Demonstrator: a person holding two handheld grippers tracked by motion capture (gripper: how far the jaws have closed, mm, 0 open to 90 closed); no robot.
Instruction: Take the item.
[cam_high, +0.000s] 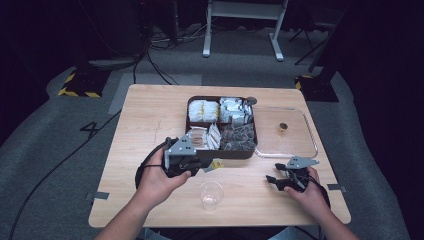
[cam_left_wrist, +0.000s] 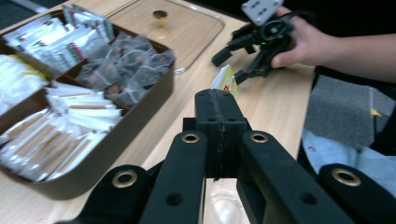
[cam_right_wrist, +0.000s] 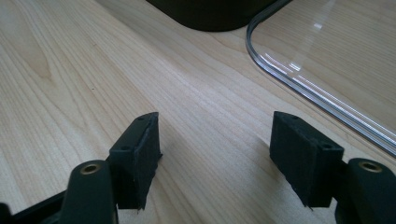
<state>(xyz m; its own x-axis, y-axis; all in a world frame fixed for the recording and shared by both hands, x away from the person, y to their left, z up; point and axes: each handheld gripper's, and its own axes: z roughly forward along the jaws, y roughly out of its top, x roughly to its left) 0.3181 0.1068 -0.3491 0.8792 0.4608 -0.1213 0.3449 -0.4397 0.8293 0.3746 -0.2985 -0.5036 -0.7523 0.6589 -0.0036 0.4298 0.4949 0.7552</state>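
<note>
Left gripper view: jaws pinch a yellow, seemingly printed sachet (cam_left_wrist: 226, 80).

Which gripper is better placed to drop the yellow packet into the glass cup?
Left. The left gripper is already shut on the yellow packet, just above and beyond the cup. The right gripper sits open on bare table near the clear lid, holding nothing.

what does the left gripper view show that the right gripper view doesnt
Left gripper view alone: its shut tongs pinching a yellow packet, the box's compartments of tea bags and sachets, the clear lid's knob, and the other hand with its gripper. Right gripper view alone: its own tongs open over bare wood. Both share the wooden table, the dark box and the clear lid.
</note>
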